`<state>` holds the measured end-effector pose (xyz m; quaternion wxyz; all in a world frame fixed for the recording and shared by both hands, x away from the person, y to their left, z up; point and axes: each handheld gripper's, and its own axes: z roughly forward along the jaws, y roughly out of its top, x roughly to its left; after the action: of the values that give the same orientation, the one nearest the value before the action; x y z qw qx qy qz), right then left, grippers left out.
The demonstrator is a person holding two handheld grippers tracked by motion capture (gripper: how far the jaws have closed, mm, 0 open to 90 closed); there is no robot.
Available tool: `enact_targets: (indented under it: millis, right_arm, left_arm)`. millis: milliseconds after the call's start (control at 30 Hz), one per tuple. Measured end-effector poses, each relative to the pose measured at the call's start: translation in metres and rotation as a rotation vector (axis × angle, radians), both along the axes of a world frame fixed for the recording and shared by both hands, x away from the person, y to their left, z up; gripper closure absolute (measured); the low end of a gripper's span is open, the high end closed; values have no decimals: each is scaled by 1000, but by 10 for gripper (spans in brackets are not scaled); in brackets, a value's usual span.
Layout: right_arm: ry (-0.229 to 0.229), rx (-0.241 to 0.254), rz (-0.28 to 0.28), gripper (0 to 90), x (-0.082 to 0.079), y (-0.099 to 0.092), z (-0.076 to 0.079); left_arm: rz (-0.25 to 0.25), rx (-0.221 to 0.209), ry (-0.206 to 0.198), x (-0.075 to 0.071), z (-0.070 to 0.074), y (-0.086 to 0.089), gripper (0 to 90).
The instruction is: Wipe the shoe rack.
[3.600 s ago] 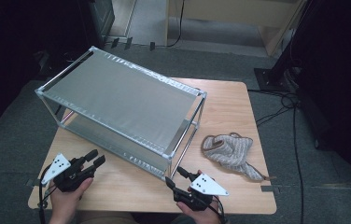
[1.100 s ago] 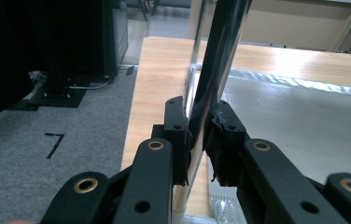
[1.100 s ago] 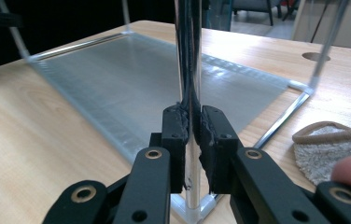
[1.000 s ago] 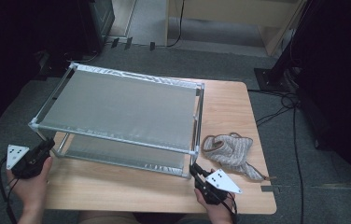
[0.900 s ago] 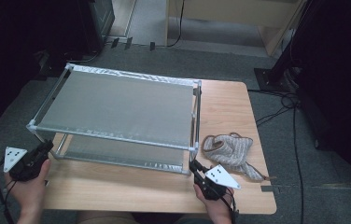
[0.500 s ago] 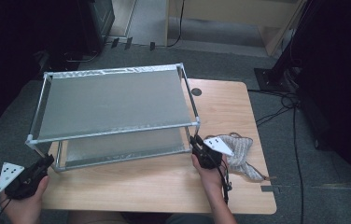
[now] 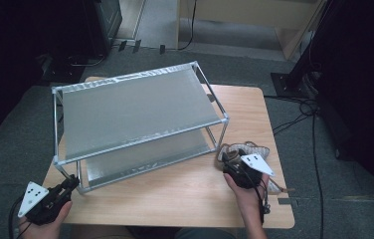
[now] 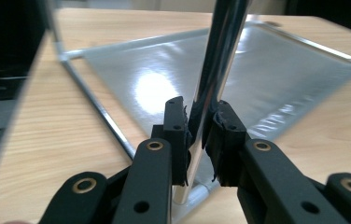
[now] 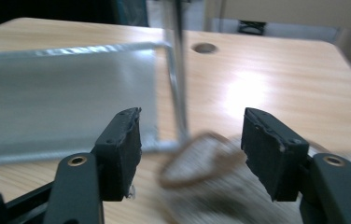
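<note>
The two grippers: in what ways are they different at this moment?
The left gripper is shut on the rack's upright metal post; the right gripper has jaws apart, just been opening, gripping nothing. The left gripper sits at the rack's near left corner; the right gripper hovers over the shoe beside the rack's right end. Both have black jaws and a grey three-cornered plate.

My two-tier metal rack [image 7: 135, 112] stands upright on the wooden table [image 7: 190, 194], turned askew to the table's edges. Its silvery shelves sit one above the other between thin chrome posts. My left claw [image 8: 197, 126] pinches the rack's near-left corner post [image 8: 215, 70]. A woven shoe [image 7: 247, 152] lies just beside the rack's near-right corner.
</note>
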<state>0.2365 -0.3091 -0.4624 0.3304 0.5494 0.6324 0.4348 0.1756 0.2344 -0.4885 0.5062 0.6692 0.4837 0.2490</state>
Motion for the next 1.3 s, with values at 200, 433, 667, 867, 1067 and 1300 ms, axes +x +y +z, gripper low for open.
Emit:
enact_targets:
  millis: [200, 433, 667, 867, 1067, 1300]
  right_arm:
    - [98, 39, -98, 199, -10, -36, -18]
    - [194, -4, -130, 163, 1, -38, -35]
    - [232, -32, -210, 160, 14, -35, -44]
    - [236, -70, -243, 201, 15, -34, -46]
    - [187, -96, -270, 144, 6, -33, -38]
    - [305, -78, -316, 192, 12, -45, -54]
  left_arm:
    - [-106, -32, -4, -15, -1, -4, 774]
    - [-212, -32, -10, -19, -1, -19, 768]
    - [-271, -15, -28, -23, 0, -27, 779]
    - [-299, 9, -31, -26, 0, -32, 791]
    - [-293, 13, -31, -26, 1, -29, 794]
    - [-269, 11, -34, -26, 0, -28, 787]
